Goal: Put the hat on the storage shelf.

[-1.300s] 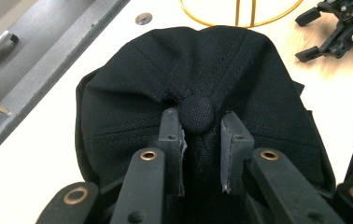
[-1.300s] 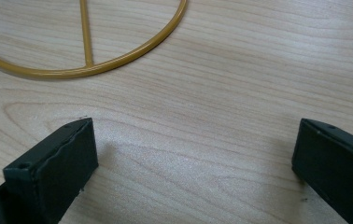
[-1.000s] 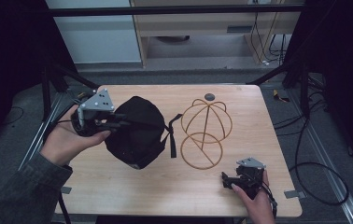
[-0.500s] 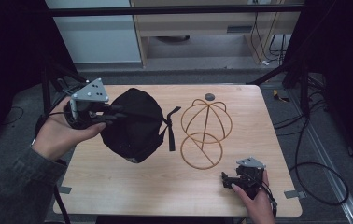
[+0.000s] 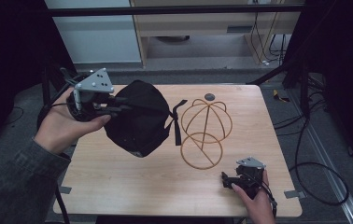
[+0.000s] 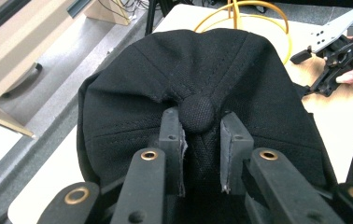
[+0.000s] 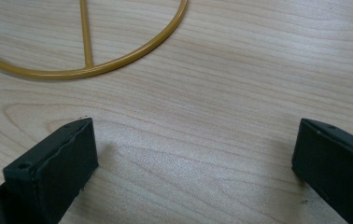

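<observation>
Left claw [image 6: 201, 154] clamps the black fabric cap [image 5: 137, 119] at its crown – lifted since a second ago, clear to go right onto the yellow wire stand [image 5: 206, 132]; right claw [image 7: 193, 163] gapes empty.

Light wooden table [image 5: 118, 186], small dark round disc [image 5: 209, 96] near its far edge, cables [image 5: 305, 154] on grey floor

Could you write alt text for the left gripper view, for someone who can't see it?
Two black jaws of the left tool pinch the crown of a black cap at its top button, holding it up over a wooden table. Behind the cap curves a yellow wire cap stand, and at far right a hand holds the right tool.
</observation>
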`<action>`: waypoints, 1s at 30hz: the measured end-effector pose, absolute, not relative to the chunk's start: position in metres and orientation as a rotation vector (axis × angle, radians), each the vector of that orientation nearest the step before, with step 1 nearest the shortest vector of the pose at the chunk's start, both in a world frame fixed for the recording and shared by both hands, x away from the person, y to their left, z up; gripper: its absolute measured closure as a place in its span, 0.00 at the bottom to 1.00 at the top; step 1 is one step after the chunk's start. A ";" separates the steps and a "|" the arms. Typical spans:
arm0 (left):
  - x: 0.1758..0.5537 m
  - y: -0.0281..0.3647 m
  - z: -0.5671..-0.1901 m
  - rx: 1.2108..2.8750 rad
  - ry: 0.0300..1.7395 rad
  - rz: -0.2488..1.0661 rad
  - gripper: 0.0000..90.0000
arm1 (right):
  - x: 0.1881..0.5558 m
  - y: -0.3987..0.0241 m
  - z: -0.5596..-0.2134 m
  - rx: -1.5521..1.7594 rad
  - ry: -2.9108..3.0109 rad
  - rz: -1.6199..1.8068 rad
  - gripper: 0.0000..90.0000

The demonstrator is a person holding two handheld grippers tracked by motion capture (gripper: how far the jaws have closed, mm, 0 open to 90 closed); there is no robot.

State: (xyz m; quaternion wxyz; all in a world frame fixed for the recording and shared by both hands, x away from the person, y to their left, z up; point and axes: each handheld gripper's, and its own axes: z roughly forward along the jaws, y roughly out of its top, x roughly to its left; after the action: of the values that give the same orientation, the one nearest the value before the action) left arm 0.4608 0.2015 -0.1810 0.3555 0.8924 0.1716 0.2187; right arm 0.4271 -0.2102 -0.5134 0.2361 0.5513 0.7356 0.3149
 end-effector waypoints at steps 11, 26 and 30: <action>0.455 0.186 -0.179 2.310 0.412 0.570 0.82 | 0.427 -0.210 -0.513 1.511 2.017 0.863 0.00; 0.449 0.175 -0.165 2.288 0.391 0.580 0.82 | 0.427 -0.210 -0.513 1.512 2.017 0.863 0.00; 0.449 0.169 -0.161 2.272 0.386 0.576 0.82 | 0.427 -0.210 -0.513 1.512 2.017 0.863 0.00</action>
State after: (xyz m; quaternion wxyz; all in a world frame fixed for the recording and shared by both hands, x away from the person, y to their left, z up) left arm 0.4487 0.1694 -0.1611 0.3735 0.8872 0.1507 0.2251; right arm 0.4272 -0.2101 -0.5134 0.2364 0.5512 0.7356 0.3148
